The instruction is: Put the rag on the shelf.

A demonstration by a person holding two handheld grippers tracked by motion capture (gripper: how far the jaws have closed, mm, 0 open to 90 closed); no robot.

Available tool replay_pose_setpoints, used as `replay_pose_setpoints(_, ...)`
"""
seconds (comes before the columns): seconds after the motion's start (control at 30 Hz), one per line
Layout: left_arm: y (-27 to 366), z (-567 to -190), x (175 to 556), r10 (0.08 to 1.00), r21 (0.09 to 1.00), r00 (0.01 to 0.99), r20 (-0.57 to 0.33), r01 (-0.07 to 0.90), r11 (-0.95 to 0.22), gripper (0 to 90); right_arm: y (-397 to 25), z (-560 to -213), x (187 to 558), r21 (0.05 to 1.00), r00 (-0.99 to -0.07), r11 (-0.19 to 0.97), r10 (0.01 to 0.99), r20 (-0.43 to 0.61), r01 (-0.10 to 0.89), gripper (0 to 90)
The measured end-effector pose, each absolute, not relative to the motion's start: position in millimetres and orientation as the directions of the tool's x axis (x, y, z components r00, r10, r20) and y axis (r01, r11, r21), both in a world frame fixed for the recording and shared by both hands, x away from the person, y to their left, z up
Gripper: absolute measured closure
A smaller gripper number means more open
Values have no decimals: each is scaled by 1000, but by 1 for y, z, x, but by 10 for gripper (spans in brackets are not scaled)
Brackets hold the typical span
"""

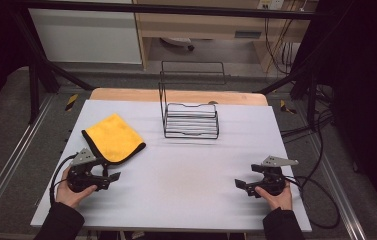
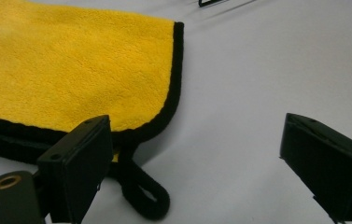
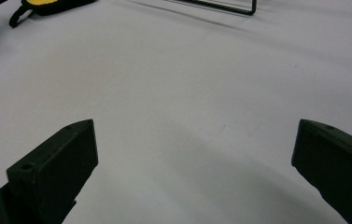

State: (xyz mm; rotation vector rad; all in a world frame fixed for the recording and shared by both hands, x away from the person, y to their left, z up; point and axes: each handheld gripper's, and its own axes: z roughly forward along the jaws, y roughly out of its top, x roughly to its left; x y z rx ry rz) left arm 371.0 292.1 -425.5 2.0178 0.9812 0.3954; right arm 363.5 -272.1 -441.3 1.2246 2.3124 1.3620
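Note:
A folded yellow cloth (image 1: pixel 113 137) with black trim lies on the left half of the white table (image 1: pixel 186 165); in the left gripper view the yellow cloth (image 2: pixel 71 70) has a black hanging loop (image 2: pixel 145 196) at its near corner. My left gripper (image 1: pixel 110 176) rests just in front of the cloth's near edge, jaws open and empty; its own view shows the left gripper (image 2: pixel 201 158) with the left jaw beside the loop. My right gripper (image 1: pixel 241 185) sits low over the table at the front right, and the right gripper (image 3: pixel 192 158) stands open over bare surface.
A black wire rack (image 1: pixel 190 116) stands upright at the back middle of the table; its base (image 3: pixel 220 5) shows at the top of the right gripper view. Cables (image 1: pixel 316 195) trail off the right edge. A metal frame (image 1: pixel 41 75) surrounds the table.

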Motion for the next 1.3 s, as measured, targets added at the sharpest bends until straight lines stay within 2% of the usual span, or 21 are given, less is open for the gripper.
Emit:
replay_pose_setpoints(0.33, 286, -425, 390, 788, 755, 615, -27, 529, -388, 215, -271, -442, 363, 791, -636, 240, 736, 230, 563, 9)
replay_pose_setpoints(0.57, 280, -427, 401, 791, 725, 612, 18, 536, -432, 363, -270, -443, 364, 786, -639, 252, 737, 222, 565, 9)
replay_pose_setpoints(0.73, 275, -436, 411, 798, 694, 602, 41, 557, -456, 431, -271, -443, 364, 786, -638, 252, 738, 222, 565, 9)
replay_pose_setpoints(0.97, 273, -442, 415, 792, 680, 606, 75, 550, -485, 484, -271, -443, 364, 785, -637, 253, 739, 220, 565, 9)
replay_pose_setpoints(1.07, 272, -444, 415, 786, 672, 605, 123, 532, -515, 572, -271, -443, 364, 786, -637, 254, 739, 219, 564, 9)
replay_pose_setpoints(1.2, 273, -444, 416, 792, 677, 601, 108, 539, -502, 600, -271, -443, 364, 786, -637, 253, 739, 219, 564, 9)
replay_pose_setpoints(1.3, 277, -444, 419, 803, 687, 592, 64, 558, -466, 633, -271, -443, 364, 787, -638, 254, 738, 218, 562, 9)
